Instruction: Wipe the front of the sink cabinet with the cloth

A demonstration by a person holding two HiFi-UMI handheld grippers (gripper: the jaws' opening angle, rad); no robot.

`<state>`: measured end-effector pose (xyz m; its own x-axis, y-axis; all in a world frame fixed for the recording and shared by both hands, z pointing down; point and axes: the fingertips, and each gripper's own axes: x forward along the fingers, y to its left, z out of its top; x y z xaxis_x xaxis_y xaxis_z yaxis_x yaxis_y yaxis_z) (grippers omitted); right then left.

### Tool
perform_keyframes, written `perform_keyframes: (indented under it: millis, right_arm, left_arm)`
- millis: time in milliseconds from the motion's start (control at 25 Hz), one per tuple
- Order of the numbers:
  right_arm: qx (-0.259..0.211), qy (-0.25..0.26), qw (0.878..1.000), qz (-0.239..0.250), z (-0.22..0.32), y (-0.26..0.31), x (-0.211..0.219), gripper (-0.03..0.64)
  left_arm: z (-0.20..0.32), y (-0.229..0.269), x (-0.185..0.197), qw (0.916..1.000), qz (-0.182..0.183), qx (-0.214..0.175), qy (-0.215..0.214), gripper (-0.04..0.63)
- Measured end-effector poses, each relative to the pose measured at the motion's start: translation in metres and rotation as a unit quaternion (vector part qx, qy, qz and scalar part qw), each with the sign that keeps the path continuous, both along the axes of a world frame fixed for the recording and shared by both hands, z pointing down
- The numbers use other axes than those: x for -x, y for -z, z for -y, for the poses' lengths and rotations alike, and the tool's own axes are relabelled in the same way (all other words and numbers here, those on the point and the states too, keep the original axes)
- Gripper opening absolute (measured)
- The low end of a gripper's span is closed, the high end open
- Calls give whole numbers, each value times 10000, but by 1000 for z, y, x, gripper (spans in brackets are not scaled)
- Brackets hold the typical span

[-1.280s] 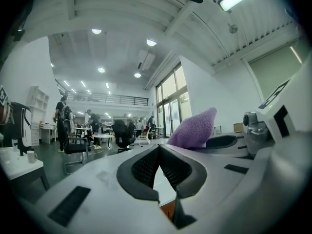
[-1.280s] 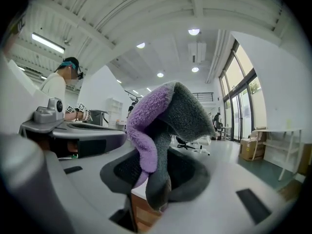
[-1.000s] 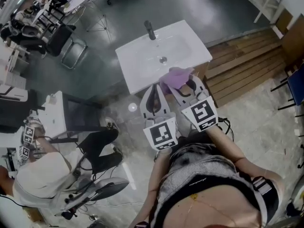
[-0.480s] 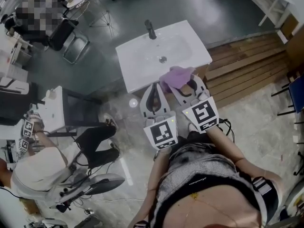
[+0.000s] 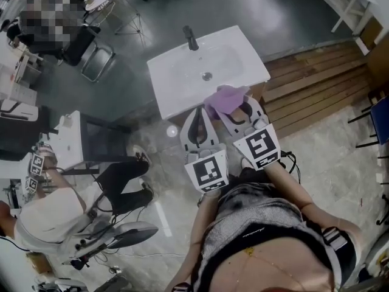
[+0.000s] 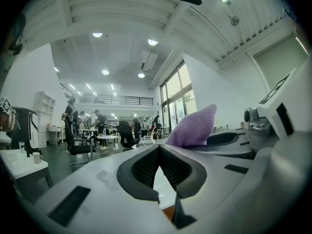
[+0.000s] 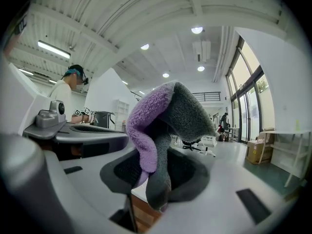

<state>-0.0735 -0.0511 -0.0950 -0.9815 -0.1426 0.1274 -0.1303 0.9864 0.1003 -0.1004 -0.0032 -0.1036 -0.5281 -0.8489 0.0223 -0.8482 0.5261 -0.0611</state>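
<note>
A white sink [image 5: 176, 81] with a black tap [image 5: 190, 38] tops a wooden cabinet [image 5: 258, 93]; most of the cabinet front is hidden below the basin's near edge. My right gripper [image 5: 241, 109] is shut on a purple and grey cloth [image 5: 226, 98] [image 7: 161, 130], held just at the sink's near right edge. The cloth sticks up out of the jaws in the right gripper view. My left gripper [image 5: 196, 123] [image 6: 157, 150] sits beside it to the left, shut and holding nothing. In the left gripper view the cloth [image 6: 192, 128] shows to the right.
A wooden slat platform [image 5: 316, 81] lies right of the sink. A seated person [image 5: 55, 218] with a stool [image 5: 124, 236] is at lower left, beside a small white unit [image 5: 70, 145]. Chairs [image 5: 94, 62] and desks stand at upper left. Grey floor [image 5: 273, 5] surrounds the sink.
Hardly anything has moved. Both grippers stay at the sink's near edge with the cloth held; the head view has shifted slightly.
</note>
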Motion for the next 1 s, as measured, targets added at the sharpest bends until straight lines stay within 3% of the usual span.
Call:
perform_keyframes:
  millis: [520, 760, 1000]
  right_arm:
    - [-80, 144, 9998, -84, -9, -3, -8, 184]
    - [-79, 196, 9997, -133, -4, -10, 8, 183]
    - [-110, 231, 9996, -112, -8, -6, -1, 183]
  left_arm:
    - [2, -1, -14, 10000, -29, 11, -62, 6]
    - [6, -9, 3, 10000, -23, 73, -47, 6]
    - [0, -4, -3, 10000, 15, 82, -20, 6]
